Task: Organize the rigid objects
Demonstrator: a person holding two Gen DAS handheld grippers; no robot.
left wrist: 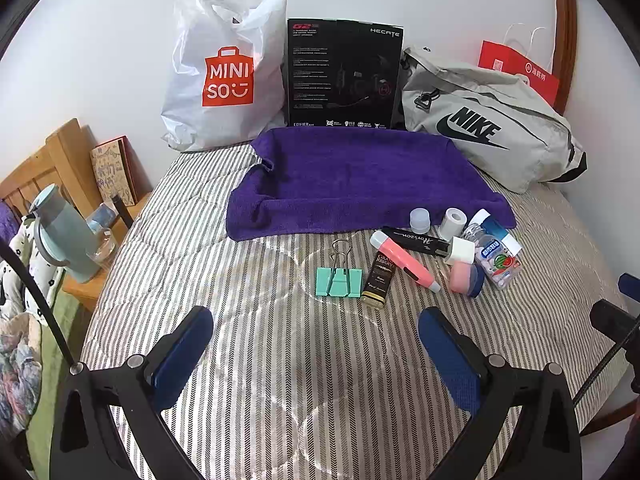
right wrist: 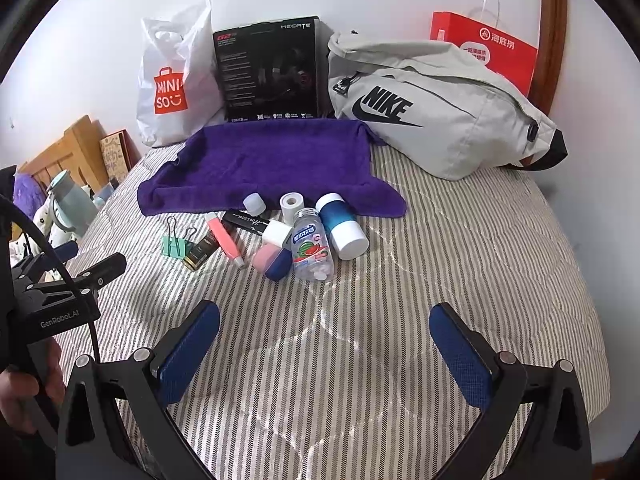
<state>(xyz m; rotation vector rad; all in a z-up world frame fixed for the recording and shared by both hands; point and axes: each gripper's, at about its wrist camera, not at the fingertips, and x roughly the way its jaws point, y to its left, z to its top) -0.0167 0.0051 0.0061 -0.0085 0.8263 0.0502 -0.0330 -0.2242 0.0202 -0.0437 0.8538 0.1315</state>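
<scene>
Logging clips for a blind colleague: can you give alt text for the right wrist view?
The open right gripper hovers over a striped bedspread, empty, facing a cluster of small items: binder clip, pink tube, candy bottle and blue-white cylinder. Behind them lie a purple towel, a black box and a Nike bag.

Left gripper (left wrist: 316, 328) wide open above striped bedding (left wrist: 280, 360). Just beyond: green clip (left wrist: 339, 279), small bottle (left wrist: 379, 280), pink marker (left wrist: 404, 260). Farther: purple towel (left wrist: 352, 176). Far right: grey bag (left wrist: 488, 128).
</scene>
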